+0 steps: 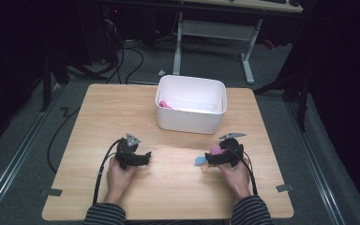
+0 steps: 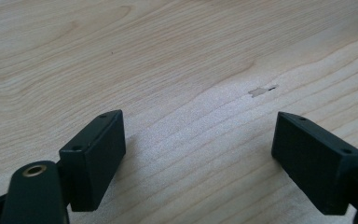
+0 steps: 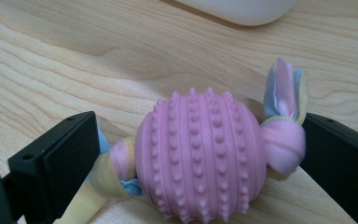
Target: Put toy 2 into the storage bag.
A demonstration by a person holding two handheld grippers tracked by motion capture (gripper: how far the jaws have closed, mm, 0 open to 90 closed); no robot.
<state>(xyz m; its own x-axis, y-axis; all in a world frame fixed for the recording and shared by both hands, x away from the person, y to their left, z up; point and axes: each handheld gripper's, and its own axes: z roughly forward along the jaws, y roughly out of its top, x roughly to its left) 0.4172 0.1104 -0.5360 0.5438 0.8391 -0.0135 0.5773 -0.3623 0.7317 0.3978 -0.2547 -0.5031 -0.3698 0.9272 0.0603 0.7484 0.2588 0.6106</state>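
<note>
The pink studded ball toy point(image 3: 200, 158) lies between the right claw's point(image 3: 196, 154) wide-spread jaws, near the surface's point(image 1: 168, 187) right edge. Its knotted ends reach both pads; no squeeze is visible. The left claw point(image 2: 198, 154) gapes empty.

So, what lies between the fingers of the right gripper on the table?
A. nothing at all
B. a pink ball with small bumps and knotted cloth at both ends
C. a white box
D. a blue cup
B: the right gripper view shows the pink ball, studded with bumps and with knotted cloth at each end, on the table between the open fingers of the right gripper.
</note>
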